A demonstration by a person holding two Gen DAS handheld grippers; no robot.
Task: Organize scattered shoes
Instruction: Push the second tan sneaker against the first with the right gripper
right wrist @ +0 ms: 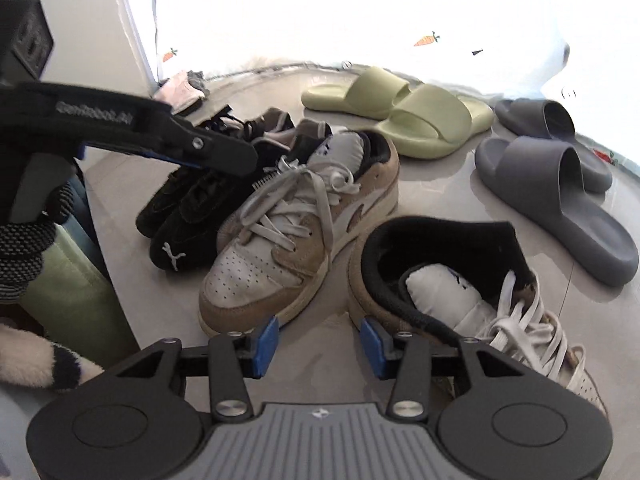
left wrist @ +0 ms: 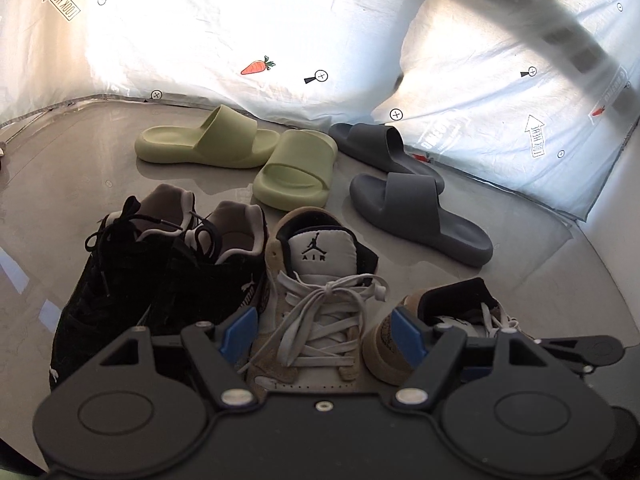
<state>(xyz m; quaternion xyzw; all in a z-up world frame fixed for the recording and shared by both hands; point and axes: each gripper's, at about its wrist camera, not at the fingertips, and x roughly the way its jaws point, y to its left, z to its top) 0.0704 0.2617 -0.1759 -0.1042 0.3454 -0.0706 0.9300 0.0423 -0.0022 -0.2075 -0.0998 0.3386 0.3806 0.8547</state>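
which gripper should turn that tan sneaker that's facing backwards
Right, probably. The reversed tan sneaker sits directly by the right gripper, heel collar beside its open jaws. The left gripper hovers over the other tan sneaker.

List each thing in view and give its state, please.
Black sneakers: upright, side by side.
Tan sneaker by them: upright, laced.
Other tan sneaker: upright, heel toward the first one's toe.
Green slides: upright, at an angle, touching.
Grey slides: upright, overlapping.
Left gripper: open over the tan sneaker.
Right gripper: open, holds nothing.
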